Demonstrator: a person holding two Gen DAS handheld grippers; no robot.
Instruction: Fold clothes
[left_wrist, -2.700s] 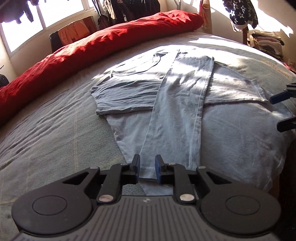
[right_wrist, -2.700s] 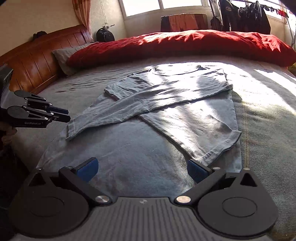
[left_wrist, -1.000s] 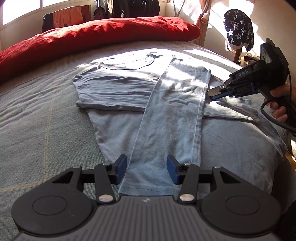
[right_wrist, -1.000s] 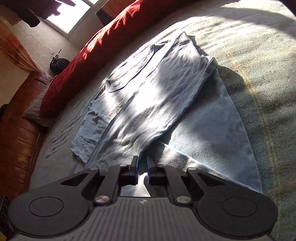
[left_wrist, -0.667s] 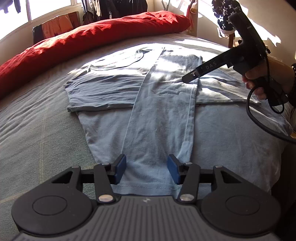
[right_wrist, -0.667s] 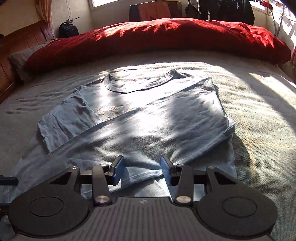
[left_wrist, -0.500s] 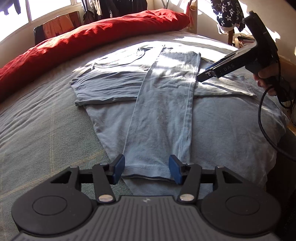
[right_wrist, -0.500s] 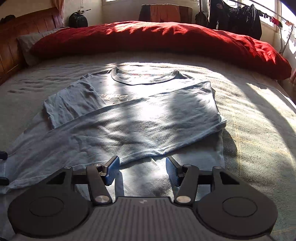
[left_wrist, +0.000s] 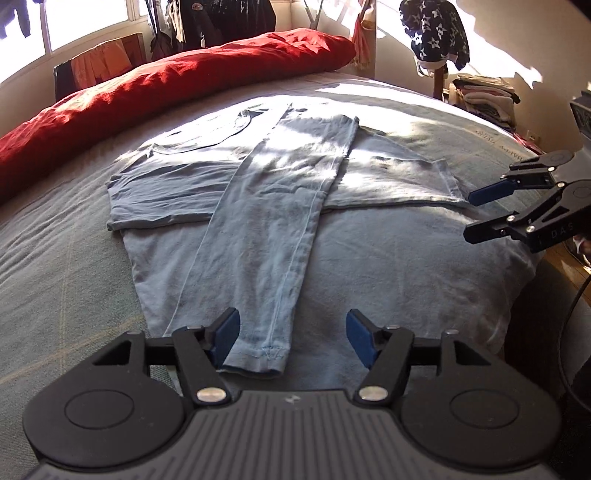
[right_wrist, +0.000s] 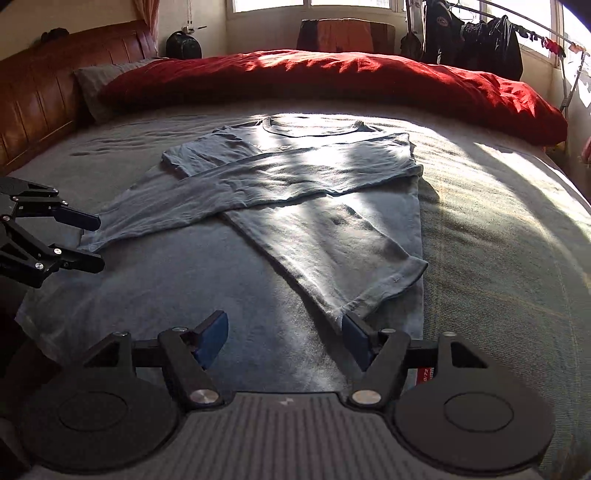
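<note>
A light blue long-sleeved shirt (left_wrist: 258, 206) (right_wrist: 314, 173) lies flat on the grey bed, with both sleeves folded across its body in an X. My left gripper (left_wrist: 293, 338) (right_wrist: 94, 243) is open and low over the bed. One sleeve's cuff (left_wrist: 255, 360) lies just inside its left finger, not held. My right gripper (right_wrist: 283, 339) (left_wrist: 480, 213) is open too, near the bed's edge. The other sleeve's cuff (right_wrist: 384, 288) ends right in front of its right finger. Nothing is between either pair of fingers.
A red duvet (right_wrist: 332, 77) (left_wrist: 166, 85) runs along the far side of the bed, beside a grey pillow (right_wrist: 96, 85) and a wooden headboard (right_wrist: 44, 92). Folded clothes (left_wrist: 484, 96) are stacked beyond the bed. Dark garments (right_wrist: 472, 40) hang by the window.
The left gripper let go of the sleeve cuff and opened wide. The right gripper drew back from over the shirt to the bed's edge and opened wider.
</note>
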